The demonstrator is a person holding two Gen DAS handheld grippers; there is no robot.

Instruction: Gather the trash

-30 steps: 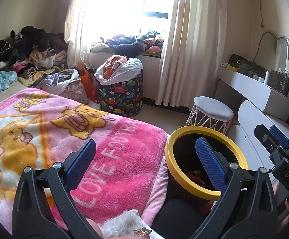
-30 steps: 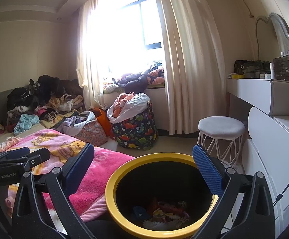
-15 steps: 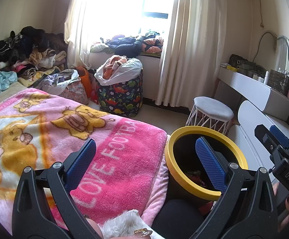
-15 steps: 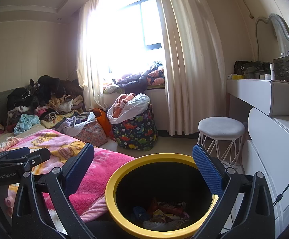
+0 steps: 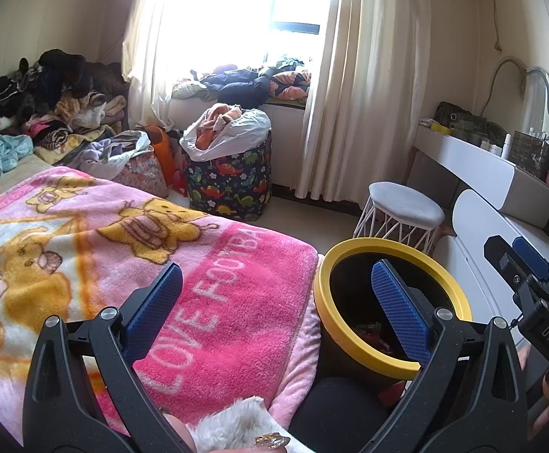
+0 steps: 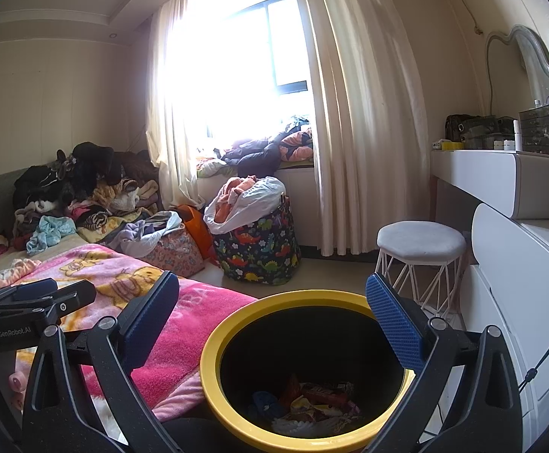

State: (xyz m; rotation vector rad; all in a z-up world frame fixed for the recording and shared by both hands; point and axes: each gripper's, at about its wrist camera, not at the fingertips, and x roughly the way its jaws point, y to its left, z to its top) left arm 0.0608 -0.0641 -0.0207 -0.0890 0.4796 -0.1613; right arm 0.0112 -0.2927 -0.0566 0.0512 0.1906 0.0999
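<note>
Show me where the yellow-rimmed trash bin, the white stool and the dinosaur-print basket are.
trash bin [image 6: 214,355], right wrist view, left side of its yellow rim
stool [image 6: 421,238], right wrist view, middle of its seat
basket [image 5: 227,185], left wrist view, its printed front wall

The round black bin with the yellow rim [image 6: 214,370] stands open-topped, its mouth unobstructed from above, with crumpled wrappers [image 6: 312,404] only at the bottom. The bin sits close against the pink fleece blanket [image 5: 236,302] on the bed at its left and the white cabinet [image 6: 520,302] at its right. Beyond it, bare floor [image 6: 334,271] runs to the white wire-legged stool [image 6: 419,243] and the dinosaur-print fabric basket [image 6: 259,249].
</note>
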